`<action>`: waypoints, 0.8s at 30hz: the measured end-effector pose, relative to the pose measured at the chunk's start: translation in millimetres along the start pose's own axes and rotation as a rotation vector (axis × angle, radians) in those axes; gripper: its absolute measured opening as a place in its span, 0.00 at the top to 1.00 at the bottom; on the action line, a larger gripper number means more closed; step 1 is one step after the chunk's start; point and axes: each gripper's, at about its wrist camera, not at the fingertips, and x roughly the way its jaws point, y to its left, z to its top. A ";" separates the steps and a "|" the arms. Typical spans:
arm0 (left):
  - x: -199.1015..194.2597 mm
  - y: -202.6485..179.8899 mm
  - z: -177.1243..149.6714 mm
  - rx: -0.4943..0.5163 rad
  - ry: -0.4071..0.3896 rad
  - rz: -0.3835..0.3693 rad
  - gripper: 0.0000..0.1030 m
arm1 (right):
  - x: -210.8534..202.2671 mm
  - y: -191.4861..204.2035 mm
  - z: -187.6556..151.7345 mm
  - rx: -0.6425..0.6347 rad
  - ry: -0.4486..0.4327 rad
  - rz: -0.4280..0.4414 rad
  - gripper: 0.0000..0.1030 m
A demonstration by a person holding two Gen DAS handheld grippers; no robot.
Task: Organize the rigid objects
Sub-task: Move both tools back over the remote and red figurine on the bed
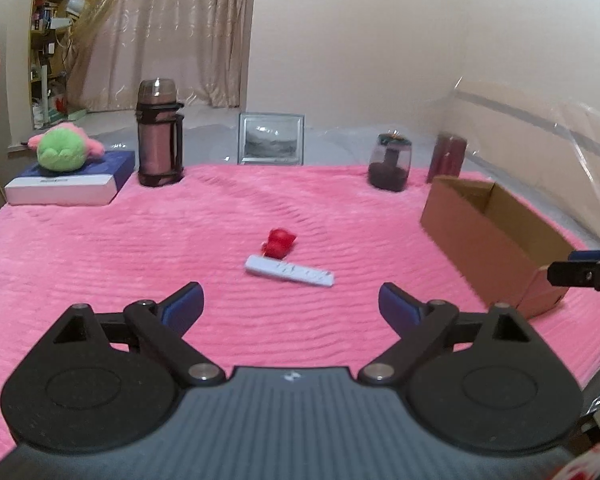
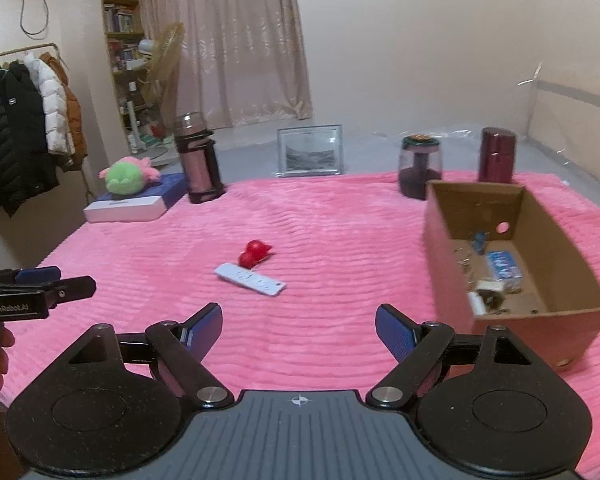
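- A pink ribbed blanket (image 2: 340, 216) covered the surface, carrying everything in both wrist views.
- An open cardboard box (image 2: 452, 240) sat at 3 o'clock on the blanket; small items lay in it, among them a blue-and-white packet (image 2: 502, 264), the rest too blurred to name.
- A flat blue-and-white box (image 1: 66, 184) lay at 10 o'clock, a green-and-pink plush toy (image 1: 62, 148) resting on top of it.
- A tall steel flask (image 1: 158, 136) stood upright just beside that flat box, at 11 o'clock.
- A framed picture (image 2: 310, 151) leaned upright at 12 o'clock, beyond the blanket's far edge.
- A dark glass jar (image 2: 419, 168) and a maroon cylinder (image 2: 496, 156) stood at 1 o'clock, behind the cardboard box.
- The left gripper (image 1: 291, 300) hung over the blanket's near edge with its fingers (image 1: 186, 302) spread wide, released, nothing between them; it also showed at 9 o'clock in the right wrist view.
- The right gripper (image 2: 299, 322) hung likewise, its fingers (image 2: 394, 328) parted and empty; its tip showed at 3 o'clock in the left wrist view, beside the cardboard box.
- A white remote control (image 2: 250, 279) lay flat near the blanket's centre, ahead of both grippers and clear of them.
- A small red object (image 2: 254, 254) lay touching the remote's far end; its kind could not be told.
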 end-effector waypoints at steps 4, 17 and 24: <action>16.2 16.8 -8.5 0.001 0.034 -0.002 0.11 | 29.0 10.8 -5.9 -0.029 0.010 0.055 0.21; 126.0 60.3 -7.9 0.043 0.101 -0.079 0.11 | 175.6 13.9 -5.7 -0.254 0.093 0.251 0.21; 196.8 85.8 -1.4 0.150 0.139 -0.128 0.11 | 264.3 11.1 4.6 -0.390 0.145 0.340 0.22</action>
